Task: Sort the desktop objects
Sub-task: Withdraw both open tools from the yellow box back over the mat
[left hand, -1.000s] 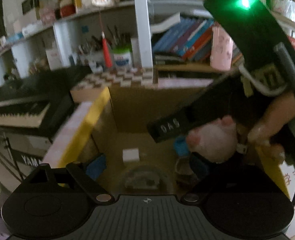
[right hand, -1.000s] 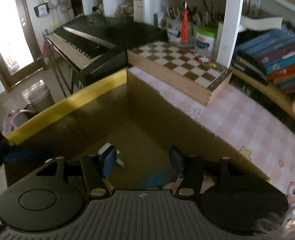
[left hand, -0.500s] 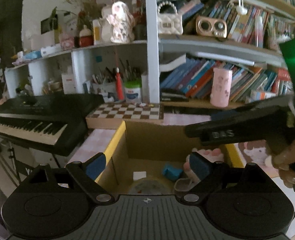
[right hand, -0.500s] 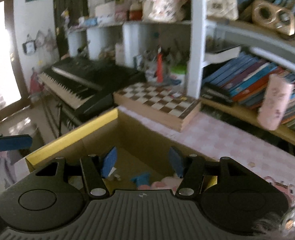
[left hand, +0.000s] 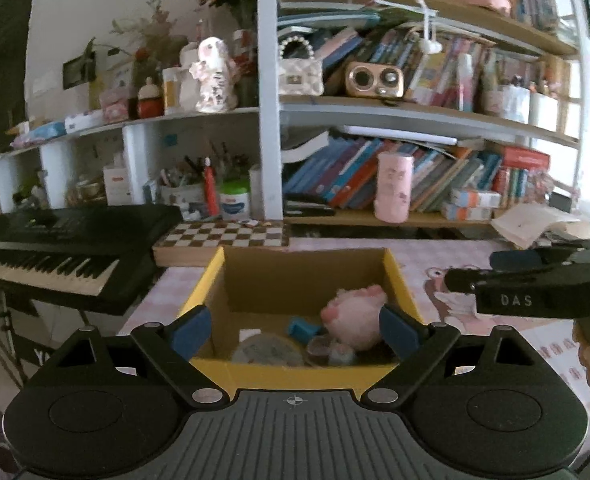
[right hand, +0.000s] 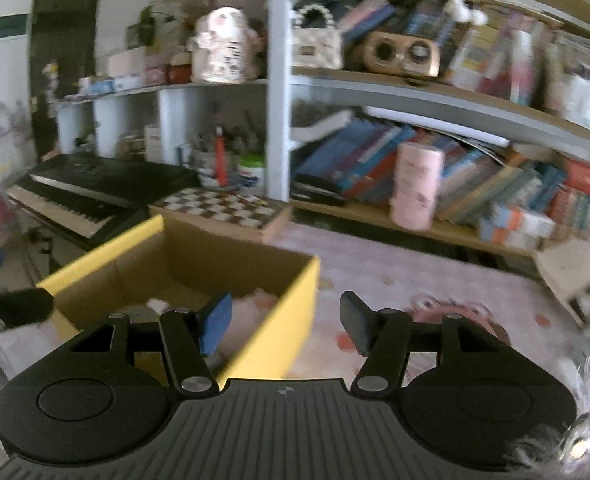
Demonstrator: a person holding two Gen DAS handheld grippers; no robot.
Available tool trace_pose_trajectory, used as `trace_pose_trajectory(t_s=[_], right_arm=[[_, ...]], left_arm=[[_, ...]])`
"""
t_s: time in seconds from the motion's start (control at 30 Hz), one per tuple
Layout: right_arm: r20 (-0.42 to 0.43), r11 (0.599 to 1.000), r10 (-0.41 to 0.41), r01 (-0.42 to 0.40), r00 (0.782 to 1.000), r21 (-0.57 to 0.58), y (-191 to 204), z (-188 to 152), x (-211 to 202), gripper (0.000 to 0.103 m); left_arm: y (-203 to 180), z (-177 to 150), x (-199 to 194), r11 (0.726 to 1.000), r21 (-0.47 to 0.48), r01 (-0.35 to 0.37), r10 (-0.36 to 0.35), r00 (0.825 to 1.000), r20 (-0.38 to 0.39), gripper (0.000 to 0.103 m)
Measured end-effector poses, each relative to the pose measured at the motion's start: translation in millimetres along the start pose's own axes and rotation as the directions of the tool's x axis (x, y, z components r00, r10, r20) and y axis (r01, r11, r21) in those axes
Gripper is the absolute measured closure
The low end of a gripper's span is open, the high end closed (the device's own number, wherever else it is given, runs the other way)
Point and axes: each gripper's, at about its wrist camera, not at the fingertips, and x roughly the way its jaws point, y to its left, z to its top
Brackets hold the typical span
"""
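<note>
A cardboard box [left hand: 395, 276] with a yellow rim stands on the pink tablecloth. Inside lie a pink plush toy [left hand: 351, 316], a blue piece [left hand: 301, 328], a round tin [left hand: 265, 350] and small odds. My left gripper [left hand: 295, 330] hovers open before the box's near wall, nothing between its blue pads. My right gripper [right hand: 285, 322] is up and to the right of the box [right hand: 287, 320]; its jaws are opening and hold nothing. A hand carries it at the right edge of the left wrist view [left hand: 479, 270]. The plush [right hand: 255, 304] shows just over the wall.
Behind the box lies a chessboard [left hand: 223, 236], with an electric keyboard [left hand: 55, 252] to its left. A pink cup [left hand: 393, 186] stands on the lowest shelf before rows of books [left hand: 335, 176]. An open book [left hand: 535, 224] lies at the far right.
Both grippers have drawn back and up from inside the box. The right gripper has swung out to the right, and the pink plush now lies in the box.
</note>
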Motion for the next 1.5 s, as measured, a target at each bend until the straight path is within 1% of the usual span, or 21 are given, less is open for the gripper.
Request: trace_pose_trajectory(t_s=[0.17,0.3,0.53,0.73,0.87,1.03,1.2,1.3,1.5], right_arm=[[-0.019,0.998,-0.053,0.053,0.998,0.04,0.9,-26.6,-34.0,0.046],[-0.042,0.995,-0.077,0.08,0.996,0.061,8.3,-52.1,-60.9,0.045],[-0.122,0.993,-0.084,0.094,0.989,0.076,29.2,-94.3,-94.1,0.044],[-0.159,0.992,-0.086,0.099,0.984,0.081,46.7,-117.0,-113.2,0.044],[-0.164,0.991,-0.094,0.108,0.982,0.079,53.7,-124.7,-122.0,0.044],[-0.155,0.987,-0.125,0.14,0.98,0.085,55.0,-129.1,-131.9,0.043],[-0.166,0.976,-0.169,0.188,0.972,0.107,49.4,-132.6,-136.9,0.041],[-0.172,0.969,-0.193,0.216,0.966,0.124,44.1,-134.1,-139.1,0.04],[-0.179,0.949,-0.247,0.275,0.952,0.156,28.1,-135.5,-141.7,0.04]], left_arm=[[-9.4,-18.1,-20.1,1.0,0.007,0.021,-0.021,1.0,-0.018,0.01],[-17.4,-39.5,-34.6,0.999,0.011,0.038,-0.037,0.997,-0.061,0.01],[-25.8,-68.5,-57.5,0.998,0.011,0.068,-0.066,0.992,-0.112,0.01],[-29.6,-83.6,-73.3,0.998,0.001,0.067,-0.066,0.989,-0.133,0.01],[-32.6,-90.1,-78.4,0.997,-0.011,0.075,-0.075,0.986,-0.146,0.01],[-38.7,-91.3,-79.6,0.995,0.008,0.103,-0.101,0.985,-0.141,0.01],[-48.1,-92.6,-74.8,0.988,0.03,0.154,-0.148,0.977,-0.151,0.01],[-55.7,-92.0,-71.6,0.979,0.055,0.194,-0.184,0.971,-0.154,0.01],[-71.3,-87.9,-62.5,0.964,0.088,0.25,-0.234,0.959,-0.158,0.01]])
